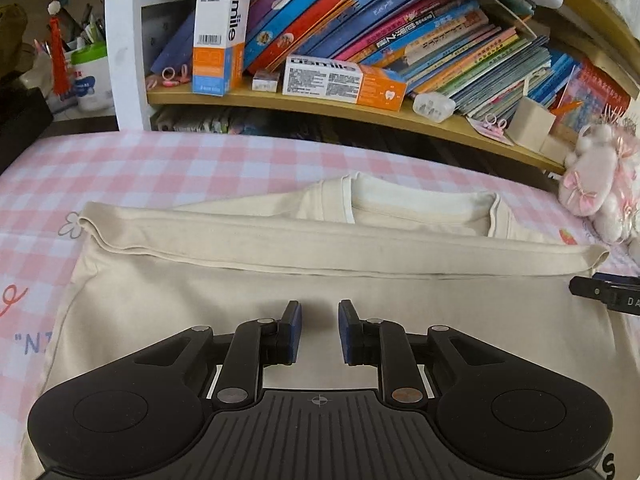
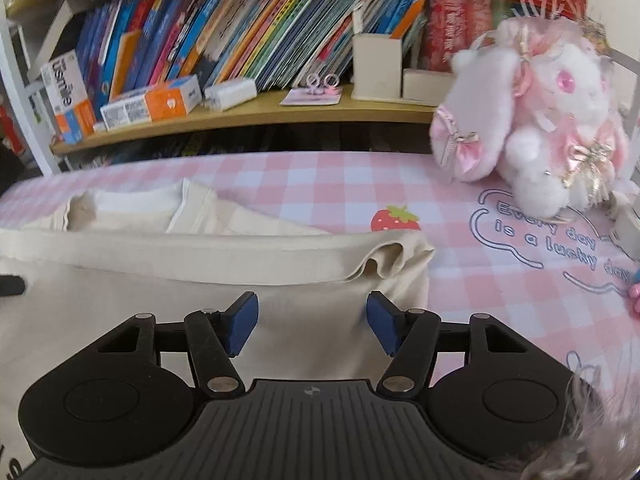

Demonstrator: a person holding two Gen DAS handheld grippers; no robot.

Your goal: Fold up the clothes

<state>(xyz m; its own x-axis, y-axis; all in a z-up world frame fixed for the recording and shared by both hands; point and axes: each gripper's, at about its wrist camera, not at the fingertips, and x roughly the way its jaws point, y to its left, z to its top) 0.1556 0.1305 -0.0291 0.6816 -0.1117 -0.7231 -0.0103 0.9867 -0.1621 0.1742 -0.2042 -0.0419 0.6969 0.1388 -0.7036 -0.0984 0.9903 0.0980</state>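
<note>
Cream cotton T-shirt (image 1: 320, 320) lying flat on a pink-and-white checked cloth (image 1: 160, 168), its lower part already doubled up so that the hem edge runs as a straight band just short of the neckline (image 1: 420, 204); both tools hover above the folded body. Left gripper (image 1: 320, 330): released, jaws a narrow gap apart, nothing between the pads. Right gripper (image 2: 312, 326): released, jaws wider, empty, poised near the garment's right edge where a small pucker (image 2: 384, 260) breaks the fold line. Judged step: fold just laid down, next grasp pending. Good practice here would be to flatten that pucker first; to take the two outer corners at matching points so the next fold stays square; to pinch both layers together and lift low, so the cloth beneath is not dragged.

Legible writing: "usmile" on the upright orange-and-white carton (image 1: 222, 28) and on the carton lying flat (image 1: 344, 82) on the wooden shelf (image 1: 280, 102); "Every day is a lucky day" printed on the cloth beside a strawberry motif (image 2: 394, 218), near the plush rabbit (image 2: 540, 120); book spines too blurred to read.
</note>
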